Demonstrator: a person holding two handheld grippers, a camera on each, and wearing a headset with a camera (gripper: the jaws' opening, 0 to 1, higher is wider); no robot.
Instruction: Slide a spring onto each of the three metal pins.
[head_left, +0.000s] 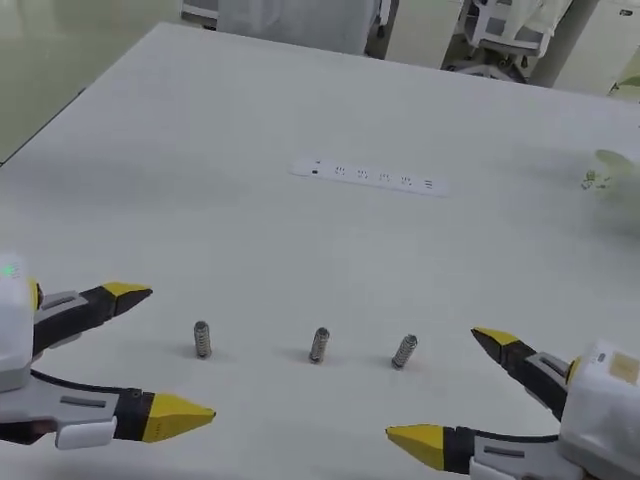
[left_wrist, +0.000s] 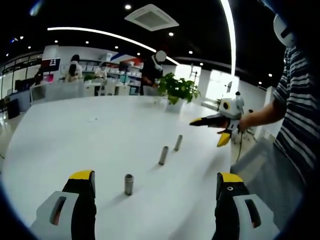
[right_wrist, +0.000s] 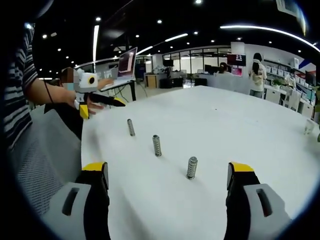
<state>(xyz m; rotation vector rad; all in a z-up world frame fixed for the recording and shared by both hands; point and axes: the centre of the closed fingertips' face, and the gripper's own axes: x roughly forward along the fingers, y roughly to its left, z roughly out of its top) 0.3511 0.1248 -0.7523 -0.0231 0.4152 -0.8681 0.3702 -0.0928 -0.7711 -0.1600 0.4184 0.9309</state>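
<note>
Left hand-held gripper agape beside springs

The left tongs and the right tongs hung low with yellow-tipped jaws spread wide, tips turned inward toward each other, the right pair seemingly gripped by a hand below a striped sleeve.

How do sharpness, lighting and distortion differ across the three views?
Head view: soft focus, even light, barely any shadow under the springs. Left gripper view: strong fisheye, ceiling light strips bowed into arcs. Right gripper view: same bowing, nearest spring crisp, dark overhead.
</note>
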